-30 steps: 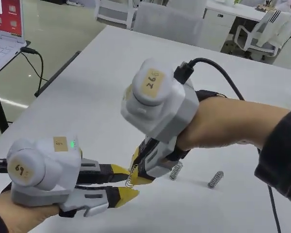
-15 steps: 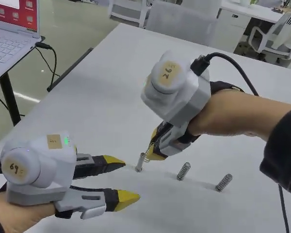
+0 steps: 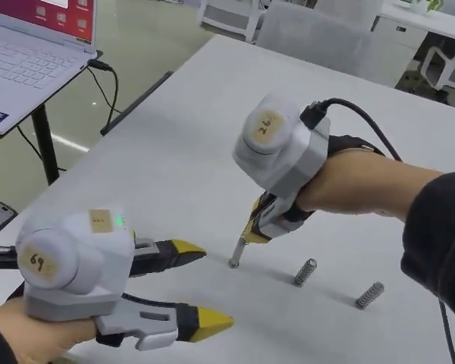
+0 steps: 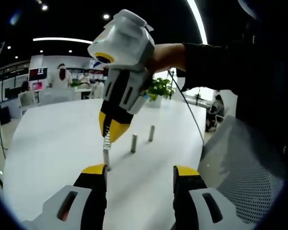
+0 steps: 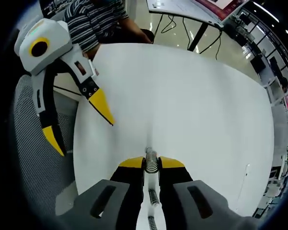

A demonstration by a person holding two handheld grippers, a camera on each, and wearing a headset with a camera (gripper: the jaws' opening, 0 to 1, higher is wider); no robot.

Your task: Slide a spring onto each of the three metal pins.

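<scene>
Nearest the person, the left gripper (image 3: 201,287), a white and grey handheld tool with black jaws and yellow tips, lies low over the white tabletop (image 3: 174,136). Its jaws are spread wide and hold nothing. In the left gripper view the same jaws (image 4: 139,172) frame the work from below. Just beyond them the thin upright metal pin (image 3: 234,255) stands on the tabletop. The right gripper (image 3: 252,233) points steeply down at its top, jaws pinched together on the small coiled steel spring (image 4: 106,141). The spring hangs from the yellow tips and meets the top of the pin (image 4: 106,159). The right gripper view shows the spring (image 5: 152,167) squeezed between the two closed yellow tips (image 5: 152,162), with the left gripper (image 5: 79,122) open at the table's edge. To the right of the pin, two more grey coiled springs (image 3: 305,271) (image 3: 369,295) stand on the tabletop, well apart from each other. Whether a pin runs inside each, I cannot tell. A black cable (image 3: 364,129) leaves the right gripper over the person's hand. Farther off, an open silver laptop (image 3: 30,61) sits on a side stand to the left, and grey office chairs (image 3: 311,38) stand beyond the table's far edge.
</scene>
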